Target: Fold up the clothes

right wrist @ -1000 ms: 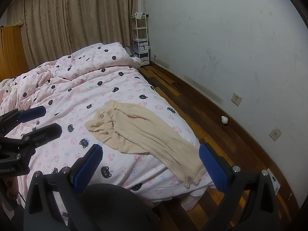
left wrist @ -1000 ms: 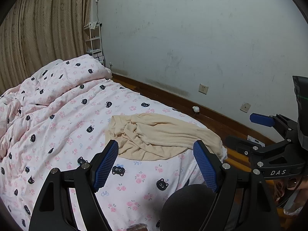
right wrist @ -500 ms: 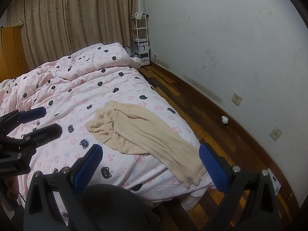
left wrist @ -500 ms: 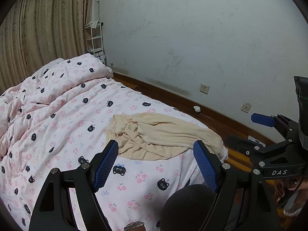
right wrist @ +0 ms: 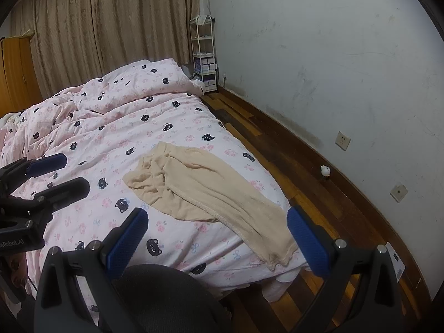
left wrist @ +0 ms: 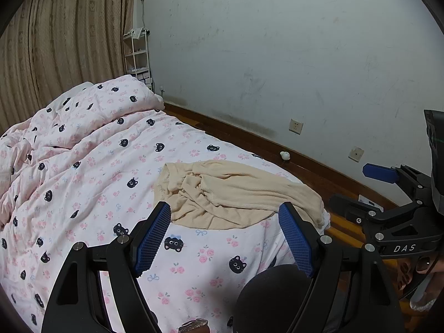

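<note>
Crumpled beige top (left wrist: 233,191) on bed (left wrist: 91,183), near right corner. Both grippers (left wrist: 224,238) (right wrist: 216,238) wide open, empty; best to spread flat w/ both first.

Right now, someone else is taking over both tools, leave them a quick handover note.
Left tool: open, empty, above the bed.
Right tool: open, empty, above the bed's near corner.
Beige garment: lies crumpled on the pink quilt, bunched at one end, the other end draped over the bed's edge.
Done: nothing folded.
Left: spread it flat, then fold.
</note>
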Demonstrator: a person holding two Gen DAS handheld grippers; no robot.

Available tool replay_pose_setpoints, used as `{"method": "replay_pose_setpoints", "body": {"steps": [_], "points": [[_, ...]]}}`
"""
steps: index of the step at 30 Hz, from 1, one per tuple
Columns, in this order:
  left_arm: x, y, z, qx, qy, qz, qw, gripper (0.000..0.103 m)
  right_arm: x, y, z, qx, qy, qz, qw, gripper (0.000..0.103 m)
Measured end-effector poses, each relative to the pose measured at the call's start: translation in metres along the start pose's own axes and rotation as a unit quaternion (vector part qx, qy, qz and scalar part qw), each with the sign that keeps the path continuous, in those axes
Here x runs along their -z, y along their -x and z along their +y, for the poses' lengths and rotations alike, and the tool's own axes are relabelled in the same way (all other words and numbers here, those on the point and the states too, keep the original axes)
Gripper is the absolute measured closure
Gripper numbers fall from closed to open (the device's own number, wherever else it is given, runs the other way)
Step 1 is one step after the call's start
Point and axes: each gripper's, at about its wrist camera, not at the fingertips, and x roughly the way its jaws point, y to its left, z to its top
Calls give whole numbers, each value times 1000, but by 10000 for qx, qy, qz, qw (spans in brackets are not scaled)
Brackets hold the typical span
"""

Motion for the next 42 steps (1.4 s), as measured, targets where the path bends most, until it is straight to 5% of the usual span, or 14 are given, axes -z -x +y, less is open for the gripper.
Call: {"method": "replay_pose_setpoints", "body": {"steps": [42], "points": [[-4, -8, 1, -13, 8, 72, 10000, 27, 4, -10, 0, -45, -38, 144, 9999, 1]]}}
